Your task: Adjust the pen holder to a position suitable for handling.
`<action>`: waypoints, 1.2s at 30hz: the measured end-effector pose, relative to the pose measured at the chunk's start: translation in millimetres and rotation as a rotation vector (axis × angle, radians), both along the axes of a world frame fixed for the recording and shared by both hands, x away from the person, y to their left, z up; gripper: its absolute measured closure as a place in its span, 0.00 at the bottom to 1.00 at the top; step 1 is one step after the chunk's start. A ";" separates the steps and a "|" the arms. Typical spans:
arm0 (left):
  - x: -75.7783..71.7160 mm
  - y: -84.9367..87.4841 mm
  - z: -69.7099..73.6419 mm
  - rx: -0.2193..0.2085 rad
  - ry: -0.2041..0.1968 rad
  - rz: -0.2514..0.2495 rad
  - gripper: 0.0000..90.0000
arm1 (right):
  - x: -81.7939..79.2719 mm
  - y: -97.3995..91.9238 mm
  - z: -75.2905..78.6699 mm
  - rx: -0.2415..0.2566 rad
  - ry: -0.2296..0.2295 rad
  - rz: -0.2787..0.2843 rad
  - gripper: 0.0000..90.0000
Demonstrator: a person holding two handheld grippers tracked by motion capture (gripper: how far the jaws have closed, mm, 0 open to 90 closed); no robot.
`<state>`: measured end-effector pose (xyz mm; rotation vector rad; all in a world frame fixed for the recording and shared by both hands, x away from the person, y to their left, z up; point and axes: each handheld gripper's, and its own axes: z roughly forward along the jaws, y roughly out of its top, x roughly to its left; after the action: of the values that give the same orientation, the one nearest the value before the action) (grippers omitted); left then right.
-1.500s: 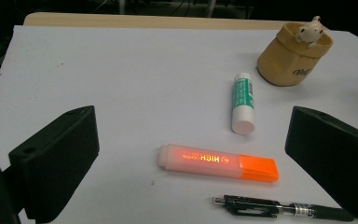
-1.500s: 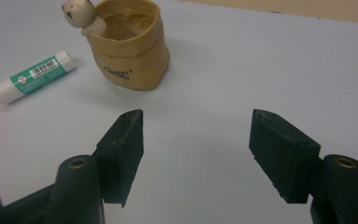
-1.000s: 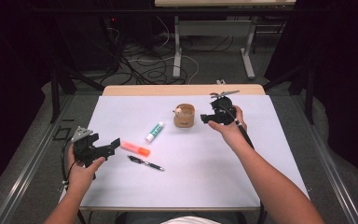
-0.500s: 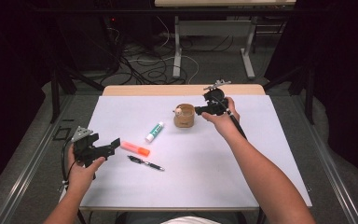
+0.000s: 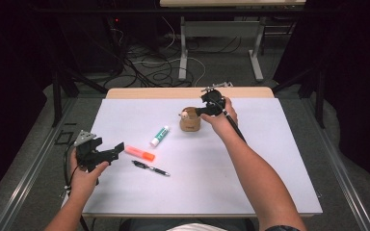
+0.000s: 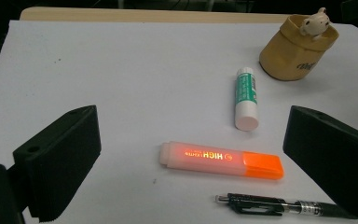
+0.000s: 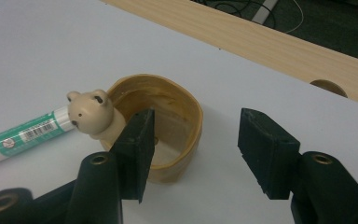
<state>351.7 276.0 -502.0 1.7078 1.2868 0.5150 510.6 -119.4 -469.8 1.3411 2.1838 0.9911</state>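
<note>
The tan cup (image 5: 190,122), open-topped with a small bear figure (image 5: 185,114) perched on its rim, stands upright toward the far middle of the white counter (image 5: 270,168), and we see the right gripper (image 5: 203,111) right at it. In the right gripper view one black jaw hangs over the cup's (image 7: 168,135) open mouth, just beside the bear figure (image 7: 91,112), while the other jaw stands outside the cup's wall over bare counter – the near rim lies between them, and neither pad presses on it. These jaws have just been closing, yet they are spread apart at this moment. The left gripper (image 5: 115,150) sits well apart from the cup, held in the left hand (image 5: 84,175) near the counter's left edge; its jaws are spread wide with nothing between them. Just ahead of it, in the left gripper view, an orange highlighter (image 6: 221,160) lies flat, a black pen (image 6: 284,205) lies nearer the camera, and a green-and-white glue stick (image 6: 246,97) lies between the highlighter and the cup (image 6: 296,51). A strip of pale wood (image 5: 188,92) runs along the counter's far edge.
</note>
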 end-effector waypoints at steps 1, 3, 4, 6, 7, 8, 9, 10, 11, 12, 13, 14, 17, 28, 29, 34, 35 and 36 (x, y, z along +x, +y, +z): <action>0.0 -0.2 0.0 0.003 0.003 -0.002 0.05 | 2.7 0.6 -3.4 0.002 0.002 -0.008 0.51; 0.1 -0.7 -0.1 0.004 0.004 -0.004 0.05 | 4.1 1.0 -4.9 0.001 0.003 -0.006 0.53; 0.0 -0.7 0.0 0.005 0.002 -0.007 0.05 | 6.1 2.5 -7.6 0.004 0.015 -0.018 0.54; -0.1 -0.3 0.0 0.004 0.003 -0.005 0.05 | 8.8 3.6 -10.3 0.016 0.024 -0.026 0.54; -0.1 -0.3 0.0 0.004 0.003 -0.005 0.05 | 10.3 3.4 -11.6 0.011 0.027 -0.029 0.54; 0.0 0.0 -0.1 0.002 0.002 -0.005 0.05 | 11.9 3.7 -13.0 0.008 0.029 -0.032 0.55; 0.1 0.5 0.0 0.002 0.001 -0.006 0.05 | 13.3 4.0 -14.7 0.002 0.028 -0.036 0.55; 0.2 1.2 -0.1 0.000 0.001 -0.003 0.05 | 14.6 4.2 -16.1 -0.005 0.031 -0.035 0.55; 0.2 1.2 -0.1 0.000 0.001 -0.003 0.05 | 15.8 4.8 -17.9 -0.008 0.035 -0.037 0.56; 0.2 1.7 -0.1 -0.001 0.003 -0.003 0.05 | 16.7 5.3 -19.4 -0.011 0.034 -0.040 0.56; 0.4 2.4 -0.3 -0.004 0.002 -0.003 0.05 | 17.8 5.5 -20.7 -0.014 0.035 -0.034 0.56; 0.5 2.7 -0.3 -0.004 0.003 -0.001 0.05 | 18.7 6.4 -22.1 -0.015 0.031 -0.032 0.57; 0.7 2.9 -0.6 -0.004 0.006 -0.002 0.05 | 21.8 7.5 -26.0 -0.022 0.025 -0.030 0.59; 1.0 2.6 -1.6 -0.002 0.007 -0.003 0.06 | 27.3 13.2 -39.3 -0.030 0.028 -0.004 0.69; 1.0 2.6 -1.6 -0.002 0.007 -0.003 0.06 | 27.3 13.2 -39.3 -0.030 0.028 -0.004 0.69; 0.8 1.9 -1.6 0.002 0.005 -0.005 0.06 | 28.3 13.1 -40.3 -0.050 0.050 -0.022 0.71; 1.1 1.9 -2.1 -0.001 0.006 -0.005 0.06 | 29.2 12.9 -42.1 -0.044 0.041 -0.019 0.70; 1.1 1.9 -2.1 -0.001 0.006 -0.005 0.06 | 29.7 12.8 -42.8 -0.049 0.045 -0.013 0.70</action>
<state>352.8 277.9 -504.1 1.7120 1.2870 0.5067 540.3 -106.6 -512.6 1.3665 2.2142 0.9056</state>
